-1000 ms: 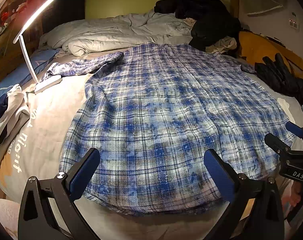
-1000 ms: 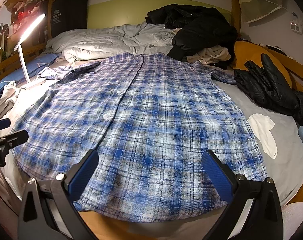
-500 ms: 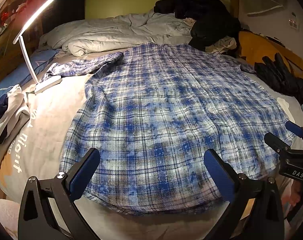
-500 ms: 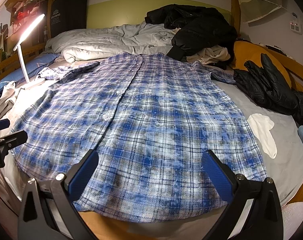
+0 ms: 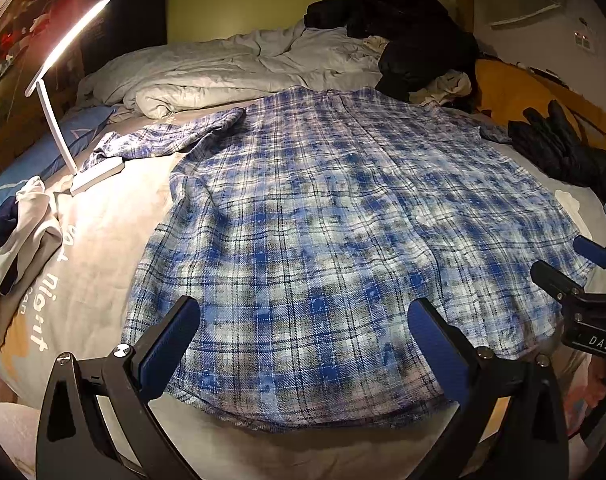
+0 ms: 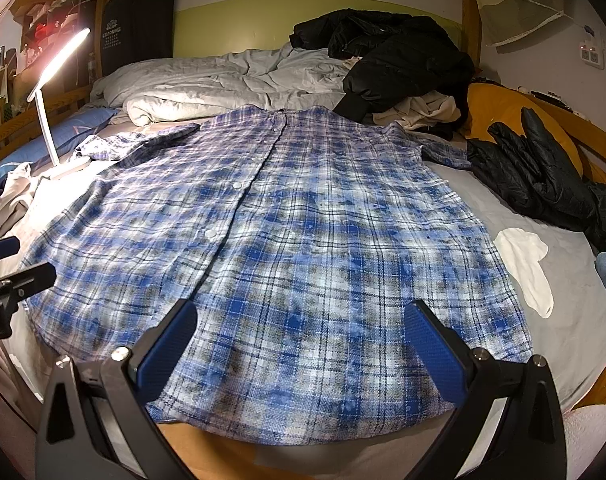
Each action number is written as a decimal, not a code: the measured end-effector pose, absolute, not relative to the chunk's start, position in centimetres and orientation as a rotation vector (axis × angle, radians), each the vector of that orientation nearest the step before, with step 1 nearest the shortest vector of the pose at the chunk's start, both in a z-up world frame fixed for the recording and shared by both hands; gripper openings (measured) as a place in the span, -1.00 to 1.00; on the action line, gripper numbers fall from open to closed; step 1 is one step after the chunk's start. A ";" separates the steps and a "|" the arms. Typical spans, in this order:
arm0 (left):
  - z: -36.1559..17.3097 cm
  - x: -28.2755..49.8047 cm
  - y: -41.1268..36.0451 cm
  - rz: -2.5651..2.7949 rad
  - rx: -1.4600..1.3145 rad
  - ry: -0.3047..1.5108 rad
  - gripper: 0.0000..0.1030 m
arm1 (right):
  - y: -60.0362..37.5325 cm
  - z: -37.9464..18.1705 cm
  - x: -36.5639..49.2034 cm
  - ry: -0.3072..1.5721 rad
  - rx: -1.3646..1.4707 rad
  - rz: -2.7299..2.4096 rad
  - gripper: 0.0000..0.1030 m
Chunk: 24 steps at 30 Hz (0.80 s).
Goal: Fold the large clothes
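Observation:
A large blue and white plaid shirt (image 5: 335, 220) (image 6: 295, 232) lies spread flat on the bed, buttoned, collar toward the far end and hem toward me. Its left sleeve (image 5: 163, 140) stretches out toward the lamp. My left gripper (image 5: 303, 332) hovers open just above the hem, nothing between its blue pads. My right gripper (image 6: 299, 332) is open too, over the hem further right. In the left wrist view the right gripper (image 5: 575, 268) shows at the right edge. The left gripper (image 6: 15, 264) shows at the left edge of the right wrist view.
A lit white desk lamp (image 5: 63, 92) stands on the bed at left beside a heap of clothes (image 5: 23, 220). A rumpled grey duvet (image 6: 223, 80) and black jacket (image 6: 395, 56) lie at the head. Black gloves (image 6: 543, 172) and a white sock (image 6: 527, 268) lie at right.

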State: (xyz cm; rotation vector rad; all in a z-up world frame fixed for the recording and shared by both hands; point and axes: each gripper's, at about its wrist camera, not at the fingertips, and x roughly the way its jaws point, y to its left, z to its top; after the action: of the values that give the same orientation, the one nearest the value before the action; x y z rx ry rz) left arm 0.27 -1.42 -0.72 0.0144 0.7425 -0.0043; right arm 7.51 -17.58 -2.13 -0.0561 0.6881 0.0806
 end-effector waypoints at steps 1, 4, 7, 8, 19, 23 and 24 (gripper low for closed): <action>-0.7 0.3 -1.5 -0.003 0.022 0.740 1.00 | -17.6 -2.1 7.5 0.686 -0.062 0.081 1.00; -0.5 0.1 -1.7 0.000 0.044 0.725 1.00 | -17.7 -1.8 7.4 0.671 -0.082 0.075 1.00; -0.7 0.0 -2.2 -0.091 0.051 0.738 1.00 | -17.9 -1.3 7.4 0.666 -0.101 0.077 1.00; -0.7 0.0 -2.4 -0.116 0.053 0.745 0.99 | -18.0 -1.2 7.4 0.669 -0.100 0.081 1.00; -1.4 0.2 -2.2 -0.082 0.090 0.769 0.69 | -14.0 -3.8 6.2 0.829 -0.352 0.377 1.00; -1.0 0.0 -1.5 -0.042 0.098 0.743 0.68 | -11.8 -5.8 5.0 0.873 -0.510 0.433 1.00; -1.0 0.0 -1.5 -0.047 0.094 0.744 0.68 | -11.6 -6.4 4.9 0.891 -0.538 0.433 1.00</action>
State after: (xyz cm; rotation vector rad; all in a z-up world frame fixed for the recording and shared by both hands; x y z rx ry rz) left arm 0.01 -1.46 -1.00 0.0940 0.7438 -0.0470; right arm 4.92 -11.63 -6.36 -0.5375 0.8906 0.4332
